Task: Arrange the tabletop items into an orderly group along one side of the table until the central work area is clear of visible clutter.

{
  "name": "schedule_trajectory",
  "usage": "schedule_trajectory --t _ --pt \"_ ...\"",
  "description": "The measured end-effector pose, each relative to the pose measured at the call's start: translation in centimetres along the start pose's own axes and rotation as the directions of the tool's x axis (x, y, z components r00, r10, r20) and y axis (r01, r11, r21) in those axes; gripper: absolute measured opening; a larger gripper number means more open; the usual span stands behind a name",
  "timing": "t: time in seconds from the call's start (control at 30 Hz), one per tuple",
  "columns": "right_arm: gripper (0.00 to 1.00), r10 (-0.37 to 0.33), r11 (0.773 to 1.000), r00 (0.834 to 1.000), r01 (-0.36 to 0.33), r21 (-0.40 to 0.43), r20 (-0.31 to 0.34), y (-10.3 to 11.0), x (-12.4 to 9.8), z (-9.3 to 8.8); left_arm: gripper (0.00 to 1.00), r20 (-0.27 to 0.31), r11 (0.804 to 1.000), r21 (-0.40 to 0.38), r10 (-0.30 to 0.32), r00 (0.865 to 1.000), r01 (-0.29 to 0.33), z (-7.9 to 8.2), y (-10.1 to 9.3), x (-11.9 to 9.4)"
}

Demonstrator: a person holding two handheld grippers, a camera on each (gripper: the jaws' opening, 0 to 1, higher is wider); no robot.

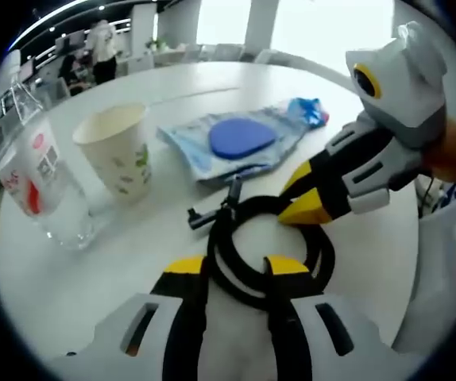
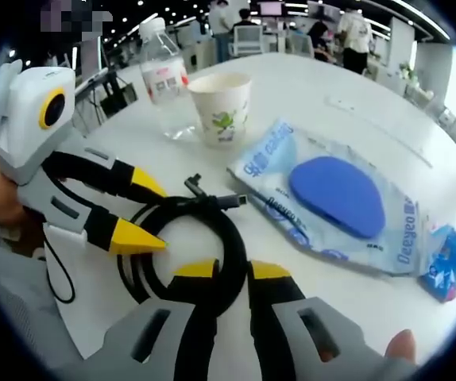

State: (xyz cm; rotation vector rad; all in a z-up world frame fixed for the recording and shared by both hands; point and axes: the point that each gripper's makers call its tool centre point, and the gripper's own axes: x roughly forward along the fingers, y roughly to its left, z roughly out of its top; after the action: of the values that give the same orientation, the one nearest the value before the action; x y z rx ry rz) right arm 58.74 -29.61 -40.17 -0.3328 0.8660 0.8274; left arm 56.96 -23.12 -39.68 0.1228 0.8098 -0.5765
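Left tool: I am seeing it parted, straddling the black coiled cable on the worktop.
Right tool: I am clenching it on this cable's near loop.
Beyond both tools: paper cup, bottle, blue packet.

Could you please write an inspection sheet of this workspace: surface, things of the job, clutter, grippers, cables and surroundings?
Surface: white table, bare along its far part.
Job's things: paper cup upright beside the water bottle; blue pouch lying flat.
Clutter: coiled black cable in front of the cup and pouch.
Grippers: left gripper has its jaws astride the coil's near side; right gripper likewise, from the opposite side. Whether either grips it cannot be told.
Cables: one black coil, plug ends sticking out toward the cup.
Surroundings: open office with desks and people standing far behind.
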Motion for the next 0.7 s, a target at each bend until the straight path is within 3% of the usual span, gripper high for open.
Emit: schedule_trajectory --t 0.17,0.37,0.7 --pt "0.12 -0.003 1.0 1.0 0.003 0.001 0.004 -0.09 -0.03 0.02 0.22 0.015 0.999 0.028 0.021 1.0 -0.022 0.12 -0.12 0.11" --pt "0.1 0.002 1.0 1.0 -0.002 0.018 0.003 -0.11 -0.15 -0.11 0.13 0.04 0.999 0.003 0.032 0.999 -0.032 0.51 0.35 -0.25" --pt "0.07 0.011 0.999 1.0 -0.011 0.05 -0.002 -0.04 -0.56 -0.39 0.08 0.044 0.999 -0.009 0.044 0.998 -0.044 0.67 0.34 -0.19"
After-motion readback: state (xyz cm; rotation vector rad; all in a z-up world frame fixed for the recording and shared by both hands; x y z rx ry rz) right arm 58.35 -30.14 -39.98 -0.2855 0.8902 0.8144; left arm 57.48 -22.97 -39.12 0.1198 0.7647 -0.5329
